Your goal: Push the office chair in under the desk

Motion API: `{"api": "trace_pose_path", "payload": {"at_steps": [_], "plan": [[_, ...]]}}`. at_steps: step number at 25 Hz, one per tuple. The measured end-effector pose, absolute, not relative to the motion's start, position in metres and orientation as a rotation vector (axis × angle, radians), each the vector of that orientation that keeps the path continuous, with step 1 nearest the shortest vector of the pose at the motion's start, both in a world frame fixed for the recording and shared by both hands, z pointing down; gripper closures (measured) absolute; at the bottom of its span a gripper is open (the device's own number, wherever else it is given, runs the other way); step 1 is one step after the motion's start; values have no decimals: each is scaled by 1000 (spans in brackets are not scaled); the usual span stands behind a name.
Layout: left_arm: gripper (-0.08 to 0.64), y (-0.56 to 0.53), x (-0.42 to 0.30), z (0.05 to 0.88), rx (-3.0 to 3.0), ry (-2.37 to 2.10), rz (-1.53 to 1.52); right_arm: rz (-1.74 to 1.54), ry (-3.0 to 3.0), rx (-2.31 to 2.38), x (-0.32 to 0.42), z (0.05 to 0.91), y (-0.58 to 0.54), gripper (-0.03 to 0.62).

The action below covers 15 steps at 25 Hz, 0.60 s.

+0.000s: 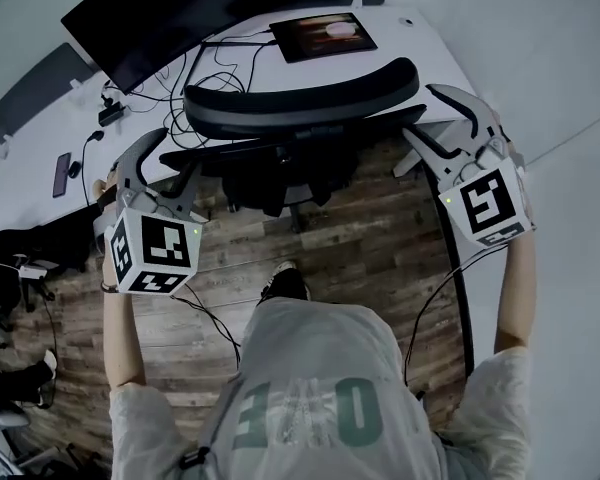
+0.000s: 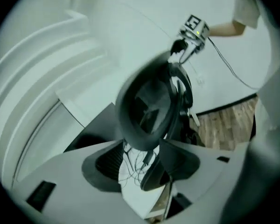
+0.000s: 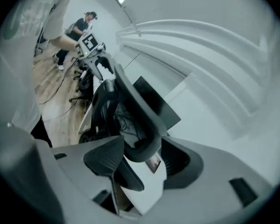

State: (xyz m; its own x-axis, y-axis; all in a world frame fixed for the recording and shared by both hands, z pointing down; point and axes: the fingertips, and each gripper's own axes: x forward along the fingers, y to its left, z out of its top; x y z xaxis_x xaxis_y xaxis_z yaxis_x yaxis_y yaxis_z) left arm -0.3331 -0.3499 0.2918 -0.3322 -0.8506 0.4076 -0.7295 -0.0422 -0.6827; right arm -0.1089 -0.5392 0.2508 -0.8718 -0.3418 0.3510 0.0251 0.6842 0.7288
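We find the left gripper with its jaws spread wide and holding nothing. In the left gripper view the ribbed pads stand apart, and the curved end of the chair's backrest shows beyond the gap, not touched by either pad. The right gripper is likewise fully spread and empty, and its own view shows the other end of the backrest past the gap, clear of both pads. In the head view each gripper sits just beside one end of the backrest, left and right, and neither is in contact with it. The black office chair stands close in at the white desk, with its backrest along the desk's front edge and its base over the wooden floor. The seat lies in shadow and we cannot tell how far under the desk it reaches. On the desk we note a dark monitor, a tablet with a lit screen, loose cables and a phone. The person's shoe rests on the floor behind the chair.
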Motion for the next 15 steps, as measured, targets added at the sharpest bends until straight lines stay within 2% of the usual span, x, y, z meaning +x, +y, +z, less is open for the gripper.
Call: {"api": "trace_pose_path", "payload": {"at_steps": [2,4,6,7,9,12,15], "plan": [[328,-353,-310,263,-1755,2147,-1038,-1022,-2587,329,-109,224,-522,346],[362,-354,-290,242,-1759,2217,-769,-890,-2814,462,-106,198,-504,422],[454,-353,-279,227,-1693,2303,-545,-733,-2985,617,-100,180,-492,526],[511,-353,-274,221,-1662,2348,-437,-668,-3037,687,-95,176,-489,545],[541,-353,-262,222,-1675,2440,-219,-498,-3122,822,-88,175,-482,558],[545,-353,-245,237,-1752,2526,46,-201,-3199,1003,-83,189,-469,568],[545,-351,-229,246,-1742,2538,108,-82,-3175,1037,-89,217,-451,571]]}}
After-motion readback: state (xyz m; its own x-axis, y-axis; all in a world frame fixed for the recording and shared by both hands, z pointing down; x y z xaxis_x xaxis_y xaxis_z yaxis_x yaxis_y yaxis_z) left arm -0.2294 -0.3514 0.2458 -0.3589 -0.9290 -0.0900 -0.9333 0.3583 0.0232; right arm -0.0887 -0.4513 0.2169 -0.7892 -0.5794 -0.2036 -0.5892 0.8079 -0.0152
